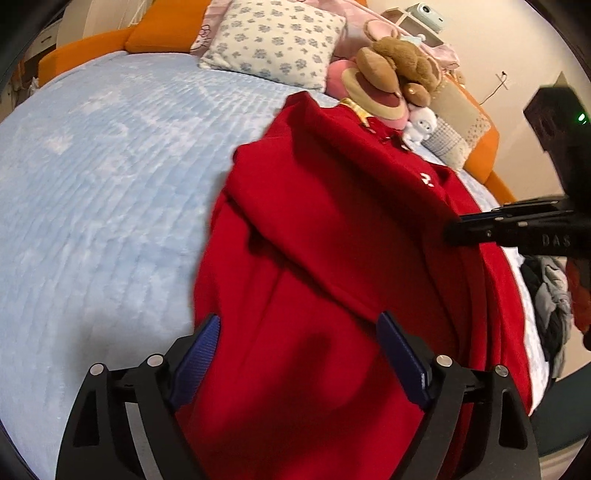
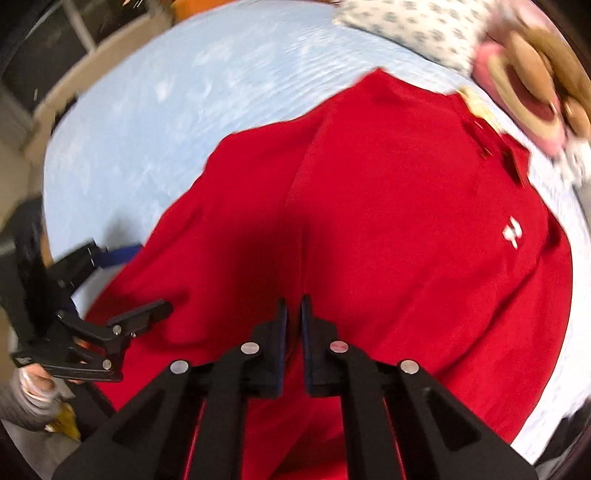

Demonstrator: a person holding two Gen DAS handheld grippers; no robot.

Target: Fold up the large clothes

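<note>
A red polo shirt with a small white logo lies partly folded on the light blue bed; it also shows in the right wrist view. My left gripper is open, its blue pads spread just above the shirt's near hem. It appears at the left of the right wrist view. My right gripper is shut, its jaws close together over the shirt's lower middle; whether cloth is pinched between them I cannot tell. It enters the left wrist view from the right.
A flowered pillow, pink and brown plush toys and orange cushions line the bed's far edge. A heap of dark and grey clothes lies at the right. The bed's left edge and floor show in the right wrist view.
</note>
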